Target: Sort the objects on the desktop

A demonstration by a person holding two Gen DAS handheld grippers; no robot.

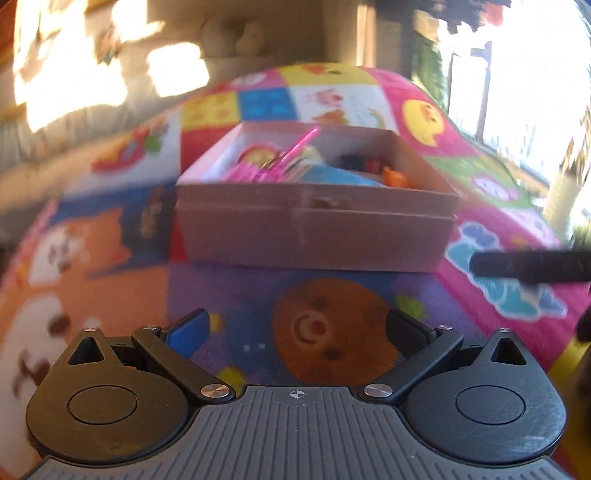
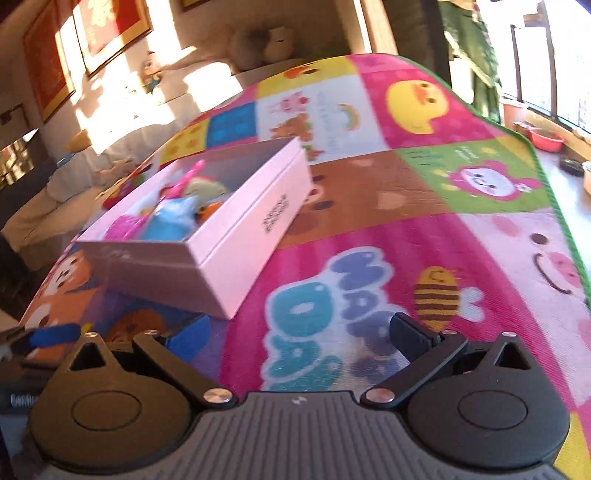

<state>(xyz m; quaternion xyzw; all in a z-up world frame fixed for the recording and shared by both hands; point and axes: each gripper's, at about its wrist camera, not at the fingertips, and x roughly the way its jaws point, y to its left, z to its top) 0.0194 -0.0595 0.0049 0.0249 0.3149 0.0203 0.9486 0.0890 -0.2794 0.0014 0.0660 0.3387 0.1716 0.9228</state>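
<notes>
A shallow pink cardboard box point(image 1: 314, 236) stands on the colourful play mat point(image 1: 229, 302), straight ahead of my left gripper point(image 1: 297, 334), which is open and empty. The box holds several small things: a pink plastic item point(image 1: 280, 155), a blue item point(image 1: 332, 175), an orange piece point(image 1: 395, 179). In the right wrist view the box point(image 2: 236, 243) is ahead to the left. My right gripper point(image 2: 299, 338) is open and empty over the mat point(image 2: 424, 206). One finger of the right gripper point(image 1: 528, 266) shows at the right edge of the left wrist view.
The mat's green edge point(image 2: 557, 206) runs along the right, with a pale surface and a red bowl point(image 2: 546, 138) beyond. A sofa point(image 2: 74, 199) and framed pictures point(image 2: 110, 29) lie behind on the left. The left gripper's finger point(image 2: 51, 338) shows at lower left.
</notes>
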